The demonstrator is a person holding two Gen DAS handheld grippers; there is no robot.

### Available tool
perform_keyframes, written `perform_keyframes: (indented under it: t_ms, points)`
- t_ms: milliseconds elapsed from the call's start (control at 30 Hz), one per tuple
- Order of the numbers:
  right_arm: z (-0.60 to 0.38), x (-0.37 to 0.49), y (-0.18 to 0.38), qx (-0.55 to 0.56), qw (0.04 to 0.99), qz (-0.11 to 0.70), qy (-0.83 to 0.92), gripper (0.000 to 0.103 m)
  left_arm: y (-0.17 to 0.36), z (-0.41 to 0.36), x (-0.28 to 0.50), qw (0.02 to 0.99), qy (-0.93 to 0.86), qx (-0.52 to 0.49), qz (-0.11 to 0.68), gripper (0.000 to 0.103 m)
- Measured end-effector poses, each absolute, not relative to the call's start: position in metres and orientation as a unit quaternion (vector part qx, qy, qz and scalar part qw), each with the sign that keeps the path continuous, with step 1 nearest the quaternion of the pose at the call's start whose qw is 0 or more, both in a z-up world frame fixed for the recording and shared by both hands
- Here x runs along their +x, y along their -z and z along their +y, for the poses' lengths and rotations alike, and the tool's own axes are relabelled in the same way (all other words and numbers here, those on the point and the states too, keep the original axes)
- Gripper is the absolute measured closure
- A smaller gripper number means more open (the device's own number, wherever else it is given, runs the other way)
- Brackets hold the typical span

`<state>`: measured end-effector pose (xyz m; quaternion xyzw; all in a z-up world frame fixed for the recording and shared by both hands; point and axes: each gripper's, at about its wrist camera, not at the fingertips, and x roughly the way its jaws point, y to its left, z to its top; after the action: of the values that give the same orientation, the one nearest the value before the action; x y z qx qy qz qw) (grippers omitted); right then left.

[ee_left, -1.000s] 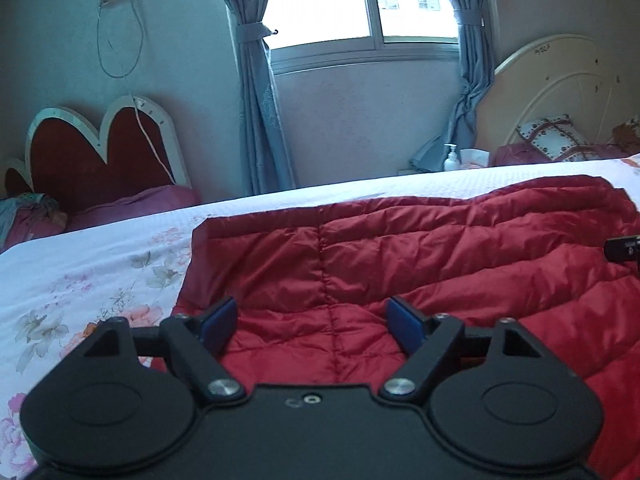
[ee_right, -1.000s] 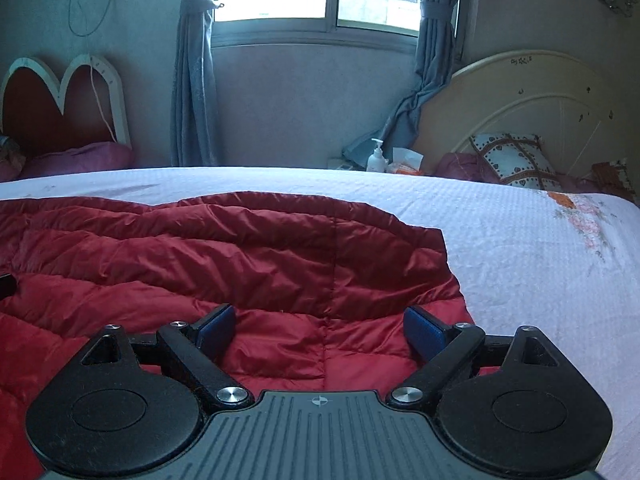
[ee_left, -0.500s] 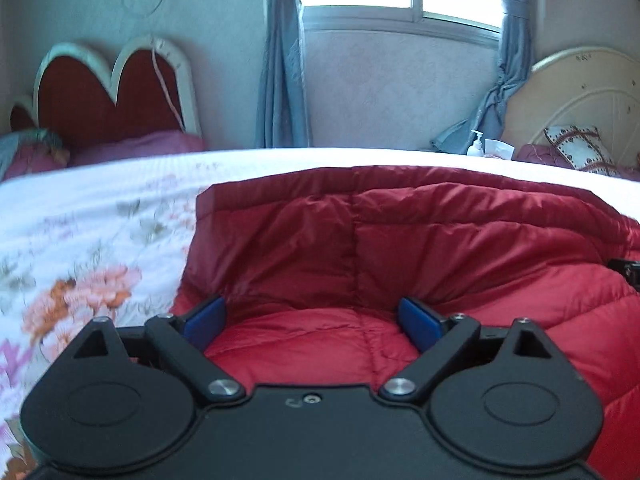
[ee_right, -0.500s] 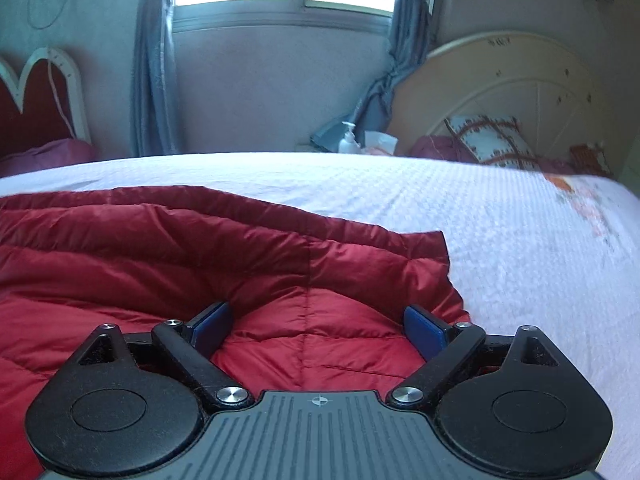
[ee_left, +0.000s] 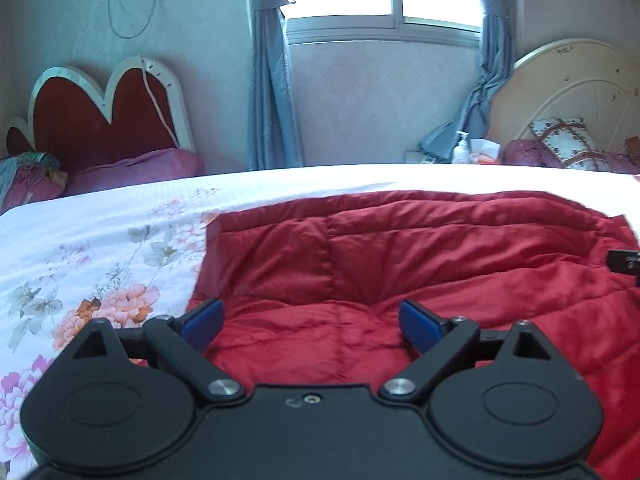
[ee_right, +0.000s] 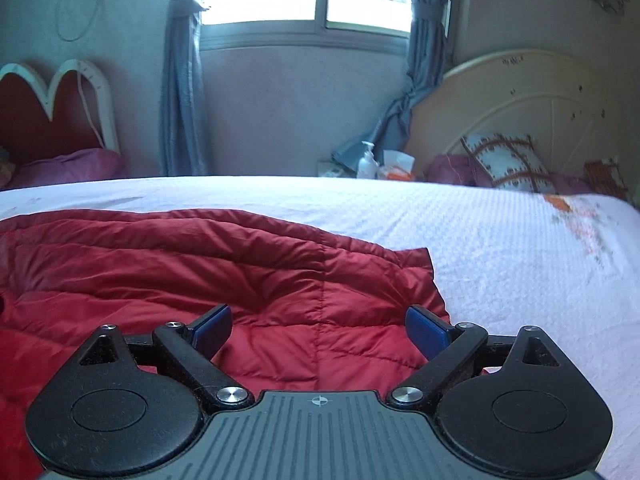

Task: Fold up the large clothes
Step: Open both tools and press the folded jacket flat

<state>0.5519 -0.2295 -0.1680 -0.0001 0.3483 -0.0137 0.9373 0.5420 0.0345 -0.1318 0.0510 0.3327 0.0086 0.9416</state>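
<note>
A large red quilted down jacket (ee_left: 400,256) lies spread on the white bed; it also shows in the right wrist view (ee_right: 200,272). My left gripper (ee_left: 312,324) is open, its blue pads wide apart, low over the jacket's left part near its left edge. My right gripper (ee_right: 320,330) is open, low over the jacket's right part near its right corner. Neither holds cloth. A black bit of the right gripper (ee_left: 624,261) shows at the right edge of the left wrist view.
The bed sheet (ee_left: 100,248) has a flower print on the left and is plain white on the right (ee_right: 520,264). A heart-shaped headboard (ee_left: 108,116), a cream headboard (ee_right: 520,104), pillows and a lotion bottle (ee_right: 366,164) stand beyond the bed, under the window.
Both grippers have stayed open over the jacket. The views have shifted and tilted slightly; the jacket's far edge looks bunched up a little compared with a second ago.
</note>
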Motion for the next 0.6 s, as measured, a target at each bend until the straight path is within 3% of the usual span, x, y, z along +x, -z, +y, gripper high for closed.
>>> perform_keyframes:
  t_ms: [267,600]
  points:
    - [-0.203,0.507,0.16,-0.041,0.942,0.332,-0.012,0.01,0.128,0.006,0.511,0.938,0.02,0.066,0.34,0.008]
    - [-0.219,0.505,0.197,-0.054,0.925,0.376,0.019,0.01,0.155,0.013,0.508,0.927,-0.003,0.085,0.365,0.006]
